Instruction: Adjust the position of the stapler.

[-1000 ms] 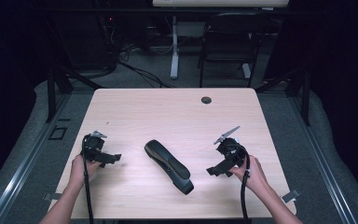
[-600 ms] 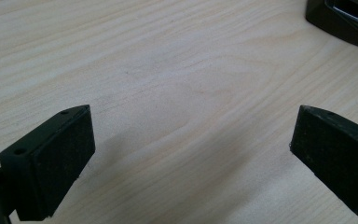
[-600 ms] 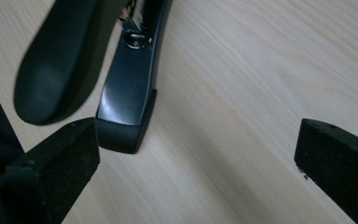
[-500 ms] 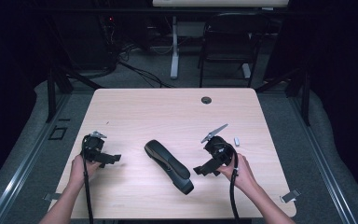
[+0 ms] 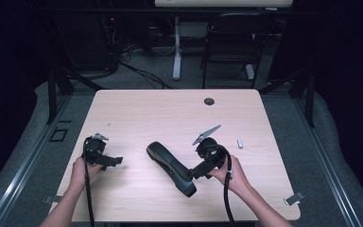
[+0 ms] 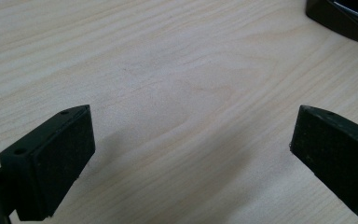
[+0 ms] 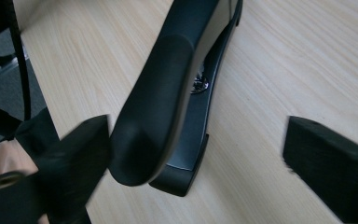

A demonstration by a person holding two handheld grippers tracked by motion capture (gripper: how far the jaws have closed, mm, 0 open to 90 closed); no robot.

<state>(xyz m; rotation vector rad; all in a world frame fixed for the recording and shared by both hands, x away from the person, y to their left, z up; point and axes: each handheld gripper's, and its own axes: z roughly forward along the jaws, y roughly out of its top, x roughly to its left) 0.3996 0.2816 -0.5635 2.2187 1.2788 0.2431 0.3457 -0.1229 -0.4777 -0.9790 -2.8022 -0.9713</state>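
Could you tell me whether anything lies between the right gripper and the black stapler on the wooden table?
Nothing visible does. The right gripper has its jaws on either side of the near end of the long black stapler, with only bare light wooden table around it.

High view overlooks table (image 5: 137, 113); gripper views skim it closely.

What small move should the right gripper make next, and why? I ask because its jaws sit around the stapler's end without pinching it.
Probably keep closing the right gripper. Its jaws have just been closing and straddle the rear end of the black, long plastic stapler. One jaw is close beside it; the other stands well apart, over the bare light wooden table. The left gripper is open, away from the stapler.
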